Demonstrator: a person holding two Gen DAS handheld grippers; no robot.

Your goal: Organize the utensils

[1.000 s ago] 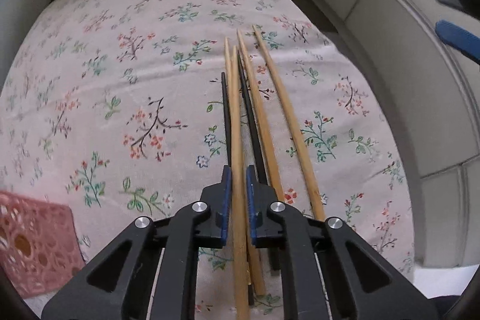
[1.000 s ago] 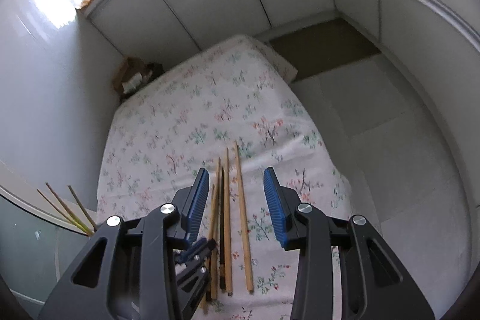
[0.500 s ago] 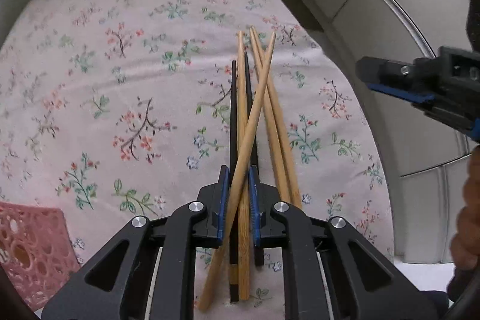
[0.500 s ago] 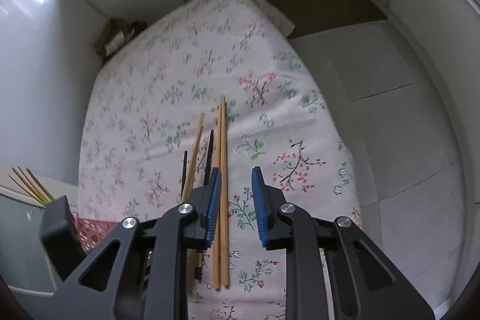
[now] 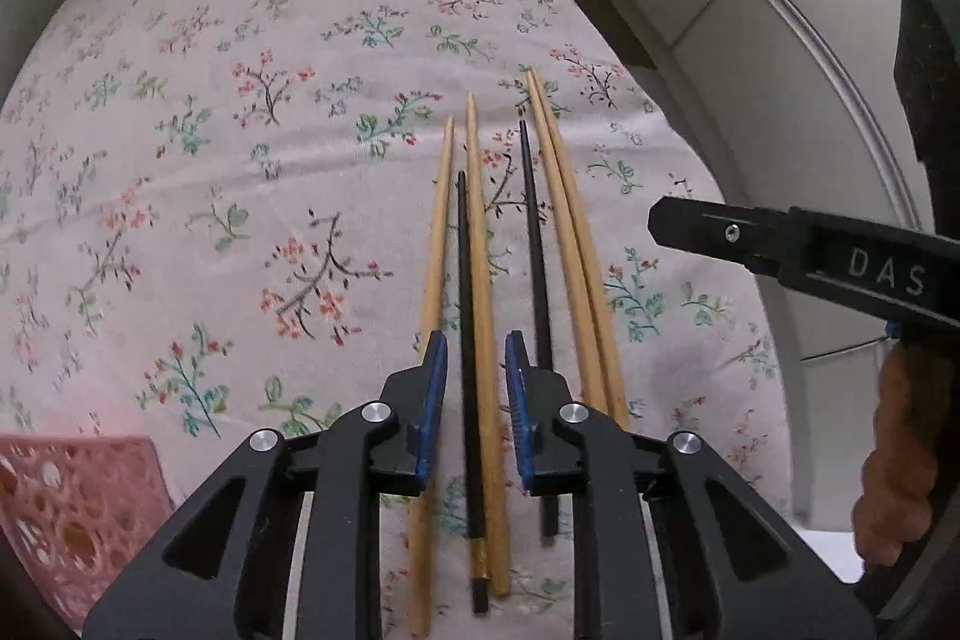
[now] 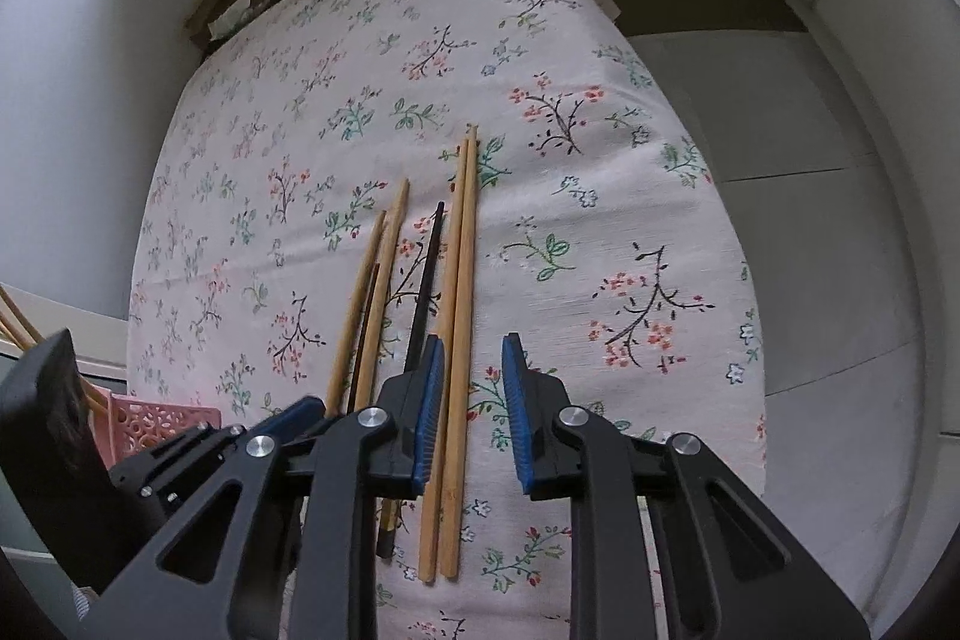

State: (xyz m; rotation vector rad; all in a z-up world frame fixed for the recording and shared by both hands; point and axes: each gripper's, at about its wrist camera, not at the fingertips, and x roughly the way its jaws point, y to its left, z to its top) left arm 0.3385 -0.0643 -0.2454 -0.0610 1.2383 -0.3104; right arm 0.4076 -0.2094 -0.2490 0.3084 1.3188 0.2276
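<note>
A floral tablecloth (image 5: 252,172) covers the table, and six chopsticks lie on it, all pointing nearly the same way. In the left wrist view, from left to right, there is a bamboo chopstick (image 5: 437,244), a black chopstick (image 5: 465,304) touching a second bamboo chopstick (image 5: 478,256), another black chopstick (image 5: 534,244) lying alone, and a pair of bamboo chopsticks (image 5: 570,220) that lie touching along their length.

The left gripper (image 5: 475,346) hangs above the first black chopstick and the bamboo one beside it. Its jaws are opening; the two sticks pass between the blue pads, and a gap shows on each side, so the pads do not press on them. The left-most bamboo chopstick passes under the left finger.

The right gripper (image 6: 473,349) is above the bamboo pair (image 6: 459,340). Its jaws stand a little apart, the pair lies close to the left pad, and I see no pressing on it. From the left wrist camera this gripper comes in from the right edge (image 5: 798,244), with part of a hand (image 5: 900,460) below it.

A pink perforated basket (image 5: 66,508) stands at the near left corner of the table. In the right wrist view a few bamboo sticks (image 6: 15,322) rise near it at the left edge; whether they stand inside the basket I cannot tell. At the far corner, beyond the cloth, lies a brown box with something pale in it (image 6: 231,10).
</note>
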